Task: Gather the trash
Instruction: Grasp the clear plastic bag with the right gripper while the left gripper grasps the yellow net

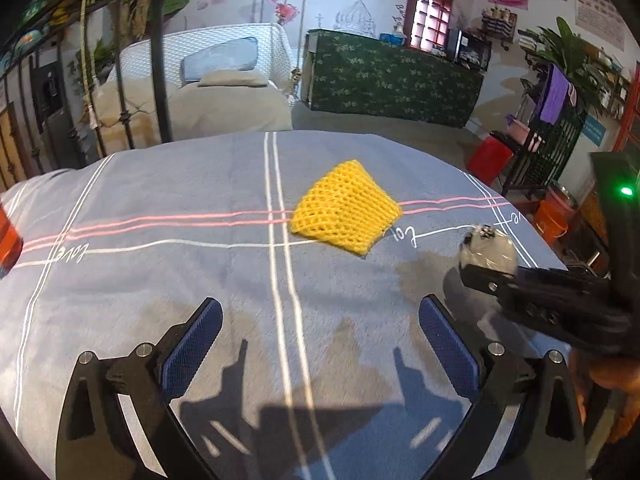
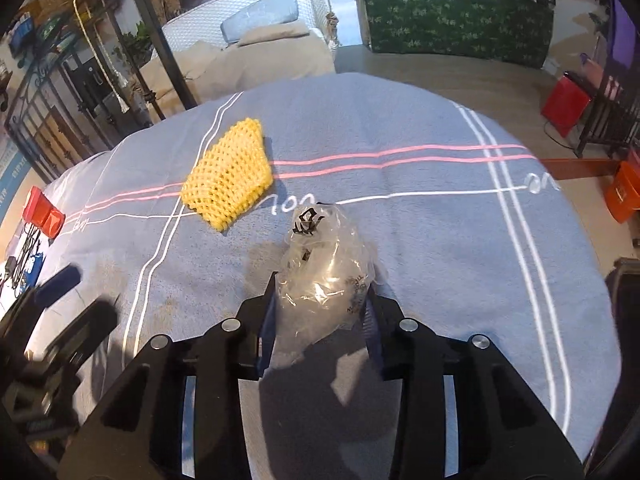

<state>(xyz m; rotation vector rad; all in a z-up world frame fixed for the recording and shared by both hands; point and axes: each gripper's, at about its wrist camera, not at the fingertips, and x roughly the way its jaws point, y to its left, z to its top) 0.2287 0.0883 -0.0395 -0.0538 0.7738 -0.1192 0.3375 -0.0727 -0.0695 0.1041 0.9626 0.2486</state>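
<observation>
A yellow foam net sleeve [image 1: 346,213] lies on the blue-grey tablecloth [image 1: 160,280], ahead of my left gripper [image 1: 320,320], which is open and empty above the cloth. My right gripper [image 2: 322,292] is shut on a crumpled clear plastic wrapper [image 2: 326,268] with black print. The sleeve also shows in the right wrist view [image 2: 230,174], to the upper left of the wrapper. In the left wrist view the right gripper [image 1: 476,276] comes in from the right with the wrapper [image 1: 486,246] in it.
A red object [image 1: 8,240] sits at the table's left edge, also in the right wrist view [image 2: 42,210]. A red stool [image 1: 490,158] and orange bins [image 1: 554,214] stand on the floor to the right. A sofa [image 1: 224,100] and black metal post [image 1: 160,52] are behind.
</observation>
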